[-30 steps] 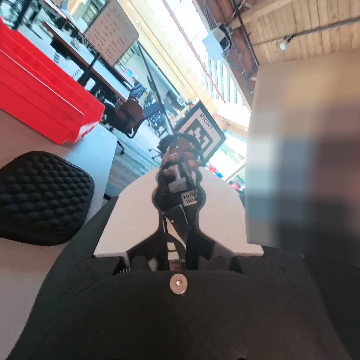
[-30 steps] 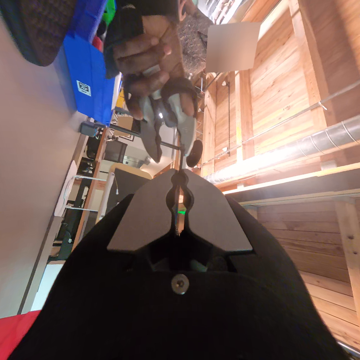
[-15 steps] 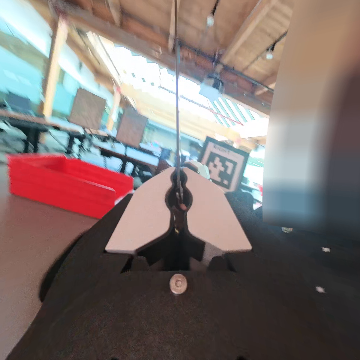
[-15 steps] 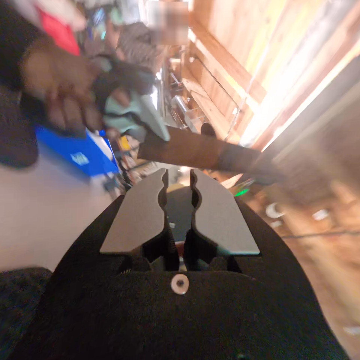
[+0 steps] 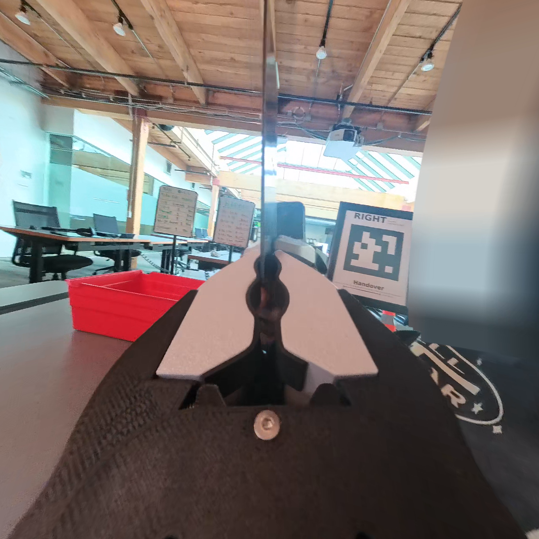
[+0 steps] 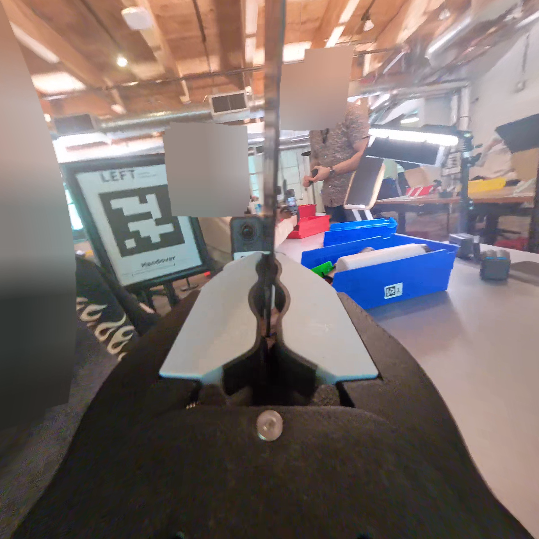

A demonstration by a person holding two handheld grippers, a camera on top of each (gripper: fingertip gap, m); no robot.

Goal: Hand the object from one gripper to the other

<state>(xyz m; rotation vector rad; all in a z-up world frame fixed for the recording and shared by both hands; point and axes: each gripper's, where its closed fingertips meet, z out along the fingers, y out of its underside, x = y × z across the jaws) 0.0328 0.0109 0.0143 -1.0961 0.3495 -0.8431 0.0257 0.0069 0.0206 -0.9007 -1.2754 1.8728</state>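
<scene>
A thin, dark, flat strip [image 5: 268,116] stands upright, seen edge-on. Its lower end sits between the grey fingers of my left gripper [image 5: 267,253], which is shut on it. In the right wrist view the same strip [image 6: 271,116] rises from my right gripper [image 6: 267,256], whose jaws are also closed on it. The two grippers face each other closely. The right gripper's body [image 5: 291,230] shows just behind the strip. The left gripper's camera [image 6: 248,236] shows just behind it in the right wrist view.
A red bin [image 5: 116,303] stands on the grey table [image 5: 43,364] to the left. Blue bins [image 6: 390,274] with items and small black devices [image 6: 494,267] stand to the right. Marker boards [image 5: 373,250] [image 6: 137,221] stand behind. A person [image 6: 338,163] stands at a far table. My left and right fingertips are right by each other.
A second ago the right gripper held the strip and the left was open. Then the left shut on it and the right opened. Now the right is closed on it again; both views have levelled.
</scene>
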